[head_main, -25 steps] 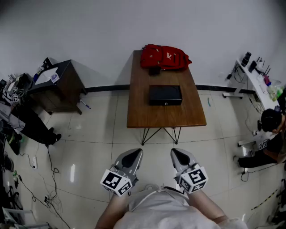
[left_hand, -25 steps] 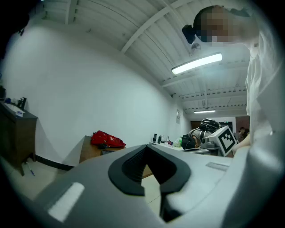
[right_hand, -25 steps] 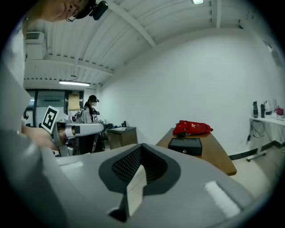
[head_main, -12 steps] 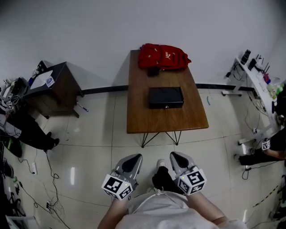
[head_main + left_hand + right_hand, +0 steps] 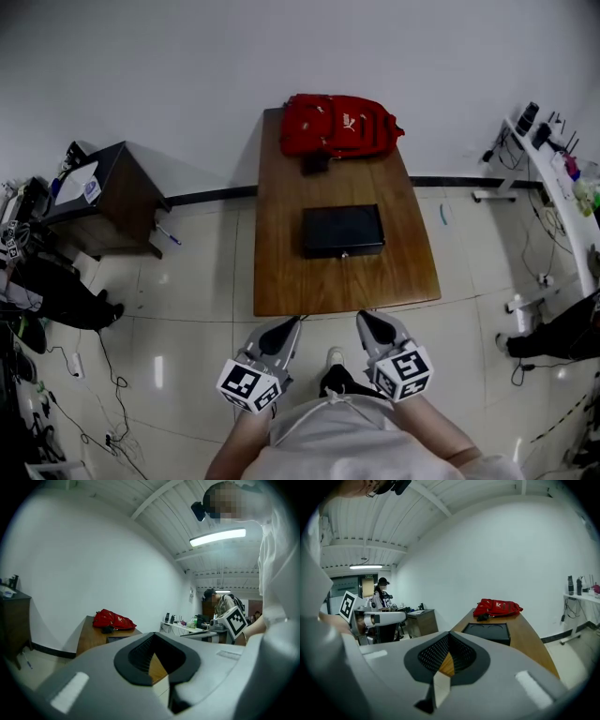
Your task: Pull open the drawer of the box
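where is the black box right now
In the head view, the black box sits centred on the wooden table, nearer the person than the red backpack.

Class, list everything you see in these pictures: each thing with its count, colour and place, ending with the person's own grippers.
table: one, brown wood, centre, far end at the wall
box: one, black, middle of the table
backpack: one, red, far end of the table
small item: one, black, just in front of the backpack
cabinet: one, dark, on the floor at left
desk: one, white, right edge, cluttered
left gripper: one, grey, jaws together, empty, at the table's near edge
right gripper: one, grey, jaws together, empty, beside the left one
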The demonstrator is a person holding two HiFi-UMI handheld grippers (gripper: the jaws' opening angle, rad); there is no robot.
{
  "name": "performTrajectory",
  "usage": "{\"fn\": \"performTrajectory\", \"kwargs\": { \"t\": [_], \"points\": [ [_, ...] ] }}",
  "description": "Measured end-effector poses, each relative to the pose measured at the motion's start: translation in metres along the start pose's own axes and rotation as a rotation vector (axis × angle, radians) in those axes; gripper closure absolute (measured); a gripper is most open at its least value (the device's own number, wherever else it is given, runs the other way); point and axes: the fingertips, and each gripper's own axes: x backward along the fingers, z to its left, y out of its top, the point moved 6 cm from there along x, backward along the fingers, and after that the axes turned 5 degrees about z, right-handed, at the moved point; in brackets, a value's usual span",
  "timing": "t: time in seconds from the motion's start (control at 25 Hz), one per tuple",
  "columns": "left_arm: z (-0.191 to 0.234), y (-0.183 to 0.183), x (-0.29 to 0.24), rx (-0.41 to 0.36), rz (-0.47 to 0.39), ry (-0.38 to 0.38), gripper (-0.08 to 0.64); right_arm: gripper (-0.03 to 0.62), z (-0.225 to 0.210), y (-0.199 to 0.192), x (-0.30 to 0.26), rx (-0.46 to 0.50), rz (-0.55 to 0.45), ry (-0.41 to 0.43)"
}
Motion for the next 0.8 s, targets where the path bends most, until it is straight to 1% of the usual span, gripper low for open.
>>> {"fn": "performTrajectory", "kwargs": {
  "t": [0.08,0.2,0.32,0.4,0.56,0.68,0.8],
  "points": [
    [0.009,0.009,-0.025,-0.012,0.002,-0.001,0.555,0.584,-0.023,0.013,-0.016,0.012,-0.001,0.0],
    [0.025,0.018,-0.056,-0.006,-0.001,0.011,0.555,0.584,-0.054,0.026,-0.038,0.023,0.009,0.003],
    [0.039,0.023,-0.078,0.004,0.008,0.024,0.555,0.584,-0.076,0.034,-0.055,0.038,0.037,0.004],
    [0.047,0.026,-0.09,0.013,0.013,0.025,0.555,0.584,-0.089,0.037,-0.066,0.047,0.058,-0.01],
    [0.066,0.024,-0.105,0.029,0.033,0.024,0.555,0.584,-0.102,0.038,-0.089,0.048,0.097,-0.066],
    [0.078,0.023,-0.114,0.039,0.044,0.015,0.555,0.584,-0.107,0.035,-0.103,0.045,0.131,-0.081],
    [0.085,0.02,-0.119,0.052,0.063,-0.01,0.555,0.584,-0.109,0.031,-0.115,0.044,0.17,-0.093]
  ]
}}
